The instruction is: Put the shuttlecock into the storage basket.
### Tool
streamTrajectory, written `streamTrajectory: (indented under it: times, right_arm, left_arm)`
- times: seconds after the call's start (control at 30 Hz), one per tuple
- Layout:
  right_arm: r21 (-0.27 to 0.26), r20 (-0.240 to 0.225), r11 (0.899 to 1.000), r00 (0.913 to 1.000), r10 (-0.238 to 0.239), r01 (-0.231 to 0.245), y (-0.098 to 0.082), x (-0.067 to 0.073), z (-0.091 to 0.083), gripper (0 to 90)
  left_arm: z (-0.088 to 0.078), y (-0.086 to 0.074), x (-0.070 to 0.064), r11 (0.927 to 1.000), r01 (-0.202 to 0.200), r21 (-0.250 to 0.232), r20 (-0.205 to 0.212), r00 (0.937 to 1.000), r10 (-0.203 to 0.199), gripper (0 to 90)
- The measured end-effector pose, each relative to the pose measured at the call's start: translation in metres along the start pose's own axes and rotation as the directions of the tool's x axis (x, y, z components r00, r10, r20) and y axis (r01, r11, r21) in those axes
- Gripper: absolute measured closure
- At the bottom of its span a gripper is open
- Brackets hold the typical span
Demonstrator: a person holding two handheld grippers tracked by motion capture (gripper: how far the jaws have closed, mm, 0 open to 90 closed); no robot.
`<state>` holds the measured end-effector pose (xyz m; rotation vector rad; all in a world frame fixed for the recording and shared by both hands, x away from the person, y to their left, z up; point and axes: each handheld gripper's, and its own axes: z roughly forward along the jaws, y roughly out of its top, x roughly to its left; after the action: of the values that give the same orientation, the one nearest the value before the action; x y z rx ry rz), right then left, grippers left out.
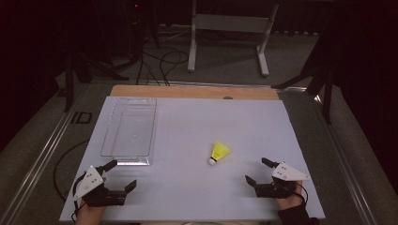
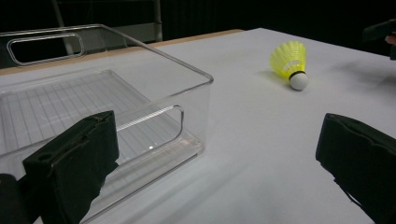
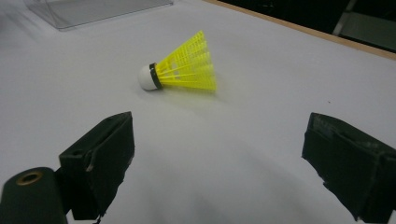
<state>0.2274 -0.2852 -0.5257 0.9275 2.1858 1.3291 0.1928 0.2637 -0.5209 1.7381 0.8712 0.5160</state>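
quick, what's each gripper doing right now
left gripper: open, holding nothing, beside the clear bin.
right gripper: open, holding nothing, short of the shuttlecock.

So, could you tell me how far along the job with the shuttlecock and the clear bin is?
Nothing looks done: the yellow shuttlecock lies on its side on the table, and the clear bin is empty. The right gripper, open, is nearest; the left gripper is open too. Grasping and moving remain.
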Motion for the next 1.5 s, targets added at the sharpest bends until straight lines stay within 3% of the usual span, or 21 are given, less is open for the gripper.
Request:
streamTrajectory:
  times: [0.27,0.4,0.57,0.67,0.9,1.03,1.27,1.5]
  right_arm:
    - [-0.005,-0.002,1.0,1.0,-0.001,0.001,0.0,-0.001,-0.002,9.6]
    - [-0.038,-0.004,0.999,0.9998,-0.021,0.021,0.002,0.001,-0.003,9.6]
    - [-0.028,-0.007,0.999,0.9997,-0.024,0.024,0.002,0.002,-0.002,9.5]
    - [-0.038,-0.006,0.999,0.9994,-0.034,0.034,0.001,0.002,-0.003,9.6]
    - [-0.04,-0.007,0.999,0.9996,-0.028,0.027,0.001,0.002,-0.003,9.6]
    - [-0.047,-0.003,0.998,0.9995,-0.03,0.03,0.001,0.003,-0.004,9.6]
    - [-0.05,-0.001,0.998,0.9996,-0.029,0.029,0.001,0.002,-0.004,9.6]
    - [-0.046,-0.009,0.999,0.9997,-0.022,0.022,0.002,0.003,-0.005,9.6]
  left_arm:
    - [-0.001,0.001,0.001,1.0,0.003,-0.004,-0.014,0.9999,-0.003,0.1]
    - [0.0,0.003,-0.001,0.9999,-0.007,0.011,0.002,1.0,0.007,0.1]
    - [0.0,0.006,-0.003,0.9995,-0.005,0.031,0.027,0.9996,0.005,0.1]
    - [-0.002,0.012,-0.007,0.9989,-0.031,0.035,0.008,0.9995,0.031,0.0]
    - [-0.004,0.021,-0.008,0.9981,-0.023,0.057,0.038,0.9991,0.021,0.0]
    - [-0.005,0.03,-0.009,0.9921,-0.079,0.097,0.054,0.9958,0.074,0.0]
    - [-0.005,0.045,-0.008,0.9845,-0.104,0.142,0.097,0.9912,0.091,0.0]
    - [-0.006,0.06,-0.009,0.9665,-0.134,0.218,0.133,0.9853,0.107,0.0]
